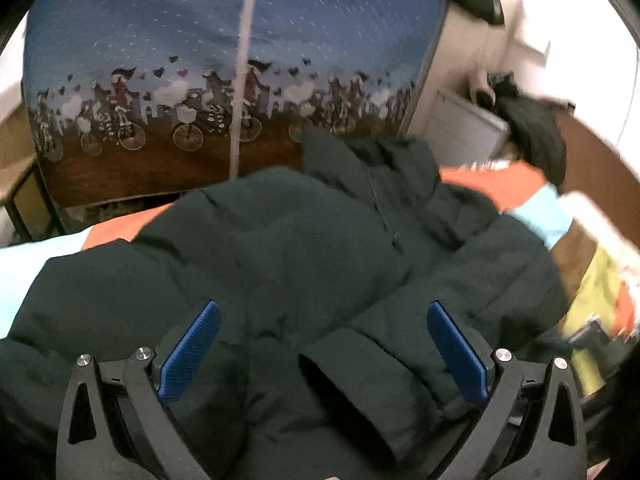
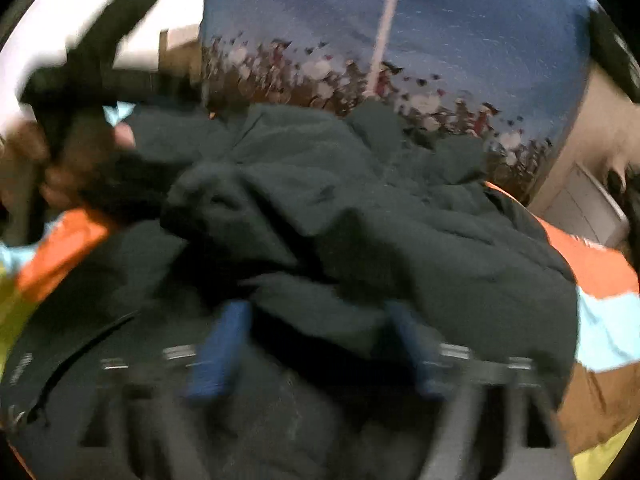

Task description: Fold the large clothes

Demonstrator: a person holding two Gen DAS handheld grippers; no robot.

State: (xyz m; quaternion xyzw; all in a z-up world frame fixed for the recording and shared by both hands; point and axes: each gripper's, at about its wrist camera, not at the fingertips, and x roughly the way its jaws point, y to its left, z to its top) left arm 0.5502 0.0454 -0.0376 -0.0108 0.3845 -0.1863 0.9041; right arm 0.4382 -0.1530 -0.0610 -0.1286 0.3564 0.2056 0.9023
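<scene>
A blue curtain [image 1: 240, 60] printed with cyclists and hearts fills the background from 10 to 1 o'clock, a pale pole [image 1: 242, 80] standing in front of it. Below lies a cover [image 1: 516, 188] in orange, pale blue and yellow-green blocks. On it sprawls the dark green padded jacket [image 1: 280, 248], spread across the centre of the left wrist view, one cuffed sleeve [image 1: 360, 384] folded in toward 6 o'clock. In the right wrist view the jacket [image 2: 340, 220] is bunched and heaped. The left claw [image 1: 324, 352] is released, blue pads wide apart just above the jacket, the sleeve between them. The right claw [image 2: 320, 352] is blurred, also spread, over the jacket's folds. At 9 o'clock there, a hand [image 2: 68, 168] grips a dark handle.
</scene>
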